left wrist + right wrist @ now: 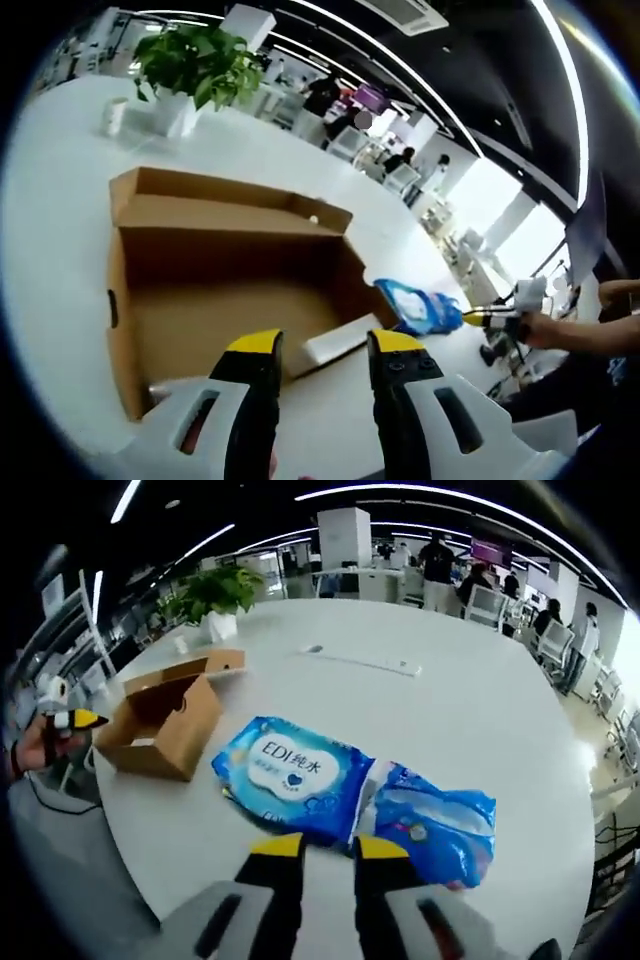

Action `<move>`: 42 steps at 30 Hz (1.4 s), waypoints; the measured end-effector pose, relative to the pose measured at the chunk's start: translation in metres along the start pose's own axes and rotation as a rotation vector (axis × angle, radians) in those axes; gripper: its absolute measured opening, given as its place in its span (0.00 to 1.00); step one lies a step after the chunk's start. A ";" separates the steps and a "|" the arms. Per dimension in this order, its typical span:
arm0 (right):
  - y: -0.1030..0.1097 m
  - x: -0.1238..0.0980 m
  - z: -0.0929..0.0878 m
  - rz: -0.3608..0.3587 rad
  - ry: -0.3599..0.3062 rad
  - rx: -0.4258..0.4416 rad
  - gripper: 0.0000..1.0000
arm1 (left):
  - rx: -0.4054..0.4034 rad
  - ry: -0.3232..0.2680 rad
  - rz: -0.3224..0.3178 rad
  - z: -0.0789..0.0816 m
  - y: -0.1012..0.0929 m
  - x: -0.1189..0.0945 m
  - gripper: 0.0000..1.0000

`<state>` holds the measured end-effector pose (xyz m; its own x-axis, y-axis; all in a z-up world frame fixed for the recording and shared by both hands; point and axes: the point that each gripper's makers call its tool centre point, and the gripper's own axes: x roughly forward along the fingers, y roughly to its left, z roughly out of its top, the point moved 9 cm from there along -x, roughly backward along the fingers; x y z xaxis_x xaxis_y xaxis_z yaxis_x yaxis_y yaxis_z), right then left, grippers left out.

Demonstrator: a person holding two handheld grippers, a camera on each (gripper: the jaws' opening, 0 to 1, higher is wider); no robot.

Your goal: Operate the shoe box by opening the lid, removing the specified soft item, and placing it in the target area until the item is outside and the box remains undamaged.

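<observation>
Open brown cardboard shoe box (215, 290) sat on white bench (480, 730); blue plastic wipes pack (350, 795) lay outside. Left gripper (322, 350) and right gripper (327, 847) both released, empty.

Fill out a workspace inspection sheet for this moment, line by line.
Surface: white round table, mostly bare.
Job's things: brown cardboard shoe box open, lid flap up, a white object inside near its front edge; blue plastic wipes pack and a second blue soft pack lie outside on the table, touching.
Clutter: potted green plant, white cup, flat white bar.
Grippers: left gripper open over the box's front edge; right gripper open at the packs' near edge.
Cables: nothing seen.
Surroundings: open office, desks, chairs, people in the background.
</observation>
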<state>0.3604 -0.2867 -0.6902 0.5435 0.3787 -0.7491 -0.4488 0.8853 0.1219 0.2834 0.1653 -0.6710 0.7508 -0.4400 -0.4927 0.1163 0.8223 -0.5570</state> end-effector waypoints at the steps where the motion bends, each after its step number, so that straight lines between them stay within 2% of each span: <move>1: 0.003 0.000 0.001 0.003 -0.008 0.012 0.16 | 0.000 0.001 -0.002 0.000 -0.001 0.000 0.34; 4: 0.016 0.001 0.004 0.019 -0.040 0.037 0.17 | 0.002 0.001 -0.011 0.000 -0.002 0.002 0.34; 10: 0.041 0.008 0.002 0.034 -0.049 0.055 0.18 | 0.003 0.004 -0.027 0.000 -0.004 0.004 0.34; 13: 0.048 0.011 0.000 0.022 -0.058 0.058 0.18 | 0.015 0.010 -0.035 0.001 -0.005 0.006 0.34; 23: 0.080 0.022 0.003 0.061 -0.106 0.084 0.21 | 0.007 0.039 -0.066 -0.004 -0.010 0.011 0.34; 30: 0.099 0.023 0.002 0.075 -0.123 0.076 0.24 | 0.018 0.052 -0.075 -0.006 -0.012 0.013 0.34; 33: 0.111 0.024 0.003 0.069 -0.132 0.041 0.23 | 0.016 0.055 -0.085 -0.006 -0.014 0.013 0.34; 38: 0.137 0.028 0.009 0.110 -0.168 0.000 0.24 | 0.055 0.053 -0.104 -0.006 -0.021 0.013 0.36; 42: 0.160 0.032 0.013 0.157 -0.172 -0.021 0.26 | 0.072 0.056 -0.109 -0.006 -0.024 0.013 0.36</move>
<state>0.3149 -0.1294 -0.6857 0.5777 0.5537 -0.5997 -0.5511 0.8066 0.2138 0.2872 0.1380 -0.6683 0.6938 -0.5461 -0.4694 0.2436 0.7914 -0.5607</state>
